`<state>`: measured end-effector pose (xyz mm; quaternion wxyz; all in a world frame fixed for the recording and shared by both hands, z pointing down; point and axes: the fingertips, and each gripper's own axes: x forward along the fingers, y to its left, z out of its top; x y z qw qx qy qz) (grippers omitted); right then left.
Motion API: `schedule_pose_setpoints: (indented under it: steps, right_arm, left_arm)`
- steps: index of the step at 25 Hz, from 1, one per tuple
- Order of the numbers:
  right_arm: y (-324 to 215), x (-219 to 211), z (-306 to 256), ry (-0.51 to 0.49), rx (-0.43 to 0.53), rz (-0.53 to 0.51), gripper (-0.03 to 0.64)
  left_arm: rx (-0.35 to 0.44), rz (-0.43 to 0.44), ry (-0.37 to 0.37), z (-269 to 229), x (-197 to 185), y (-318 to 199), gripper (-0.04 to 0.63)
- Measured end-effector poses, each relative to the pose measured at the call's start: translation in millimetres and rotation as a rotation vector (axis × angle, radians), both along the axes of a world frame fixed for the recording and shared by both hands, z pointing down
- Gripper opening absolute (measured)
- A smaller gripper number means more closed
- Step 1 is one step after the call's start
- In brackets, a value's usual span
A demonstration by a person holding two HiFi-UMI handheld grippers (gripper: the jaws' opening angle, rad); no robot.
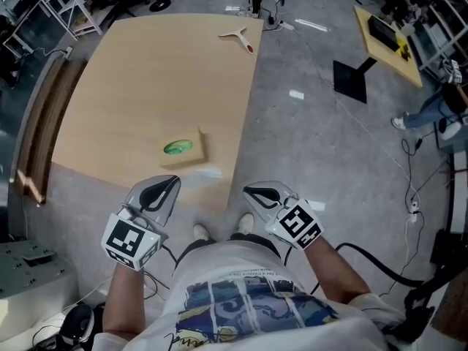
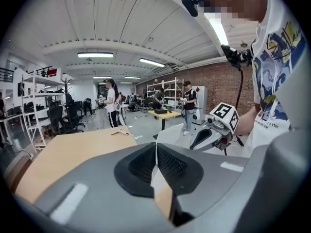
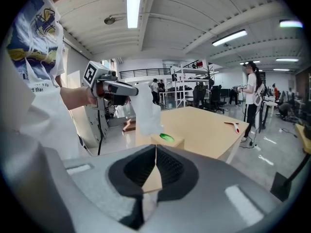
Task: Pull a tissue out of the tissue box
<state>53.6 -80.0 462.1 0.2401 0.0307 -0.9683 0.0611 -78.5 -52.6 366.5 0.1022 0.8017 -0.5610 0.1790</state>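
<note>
- Tissue (image 3: 145, 108) — white, pinched at its upper end, hanging limp from the tip of the left gripper (image 1: 170, 185). Lower end just above the near corner of the tissue box (image 1: 194, 154); contact with the box not discernible.
- Left gripper: jaws clenched on the tissue, held at the near edge of the wooden table (image 1: 146, 86), just beside the box.
- Right gripper (image 1: 252, 192): jaws pressed together with nothing between the pads, held off the table's corner over the grey floor (image 1: 307, 145), apart from the box.
- Tissue box: tan cardboard with a green oval opening on top, standing upright near the table's near edge.
- Y-shaped tool (image 1: 235, 36) — red-tipped, lying flat by the table's far edge, well apart from the box.
</note>
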Motion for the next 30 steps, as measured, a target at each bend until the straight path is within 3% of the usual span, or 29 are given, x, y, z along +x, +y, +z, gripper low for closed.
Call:
schedule_pose_setpoints:
  steps: [14,30]
  right_arm:
    - [44,-48,-14,0.015,0.086,-0.009,0.005]
    - [69,-53,-11,0.04,0.1,-0.008,0.005]
  left_arm:
    - [0.059,0.027,0.01,-19,-29,52,0.006]
    - [0.055,0.035,0.044,-15,-31,79,0.006]
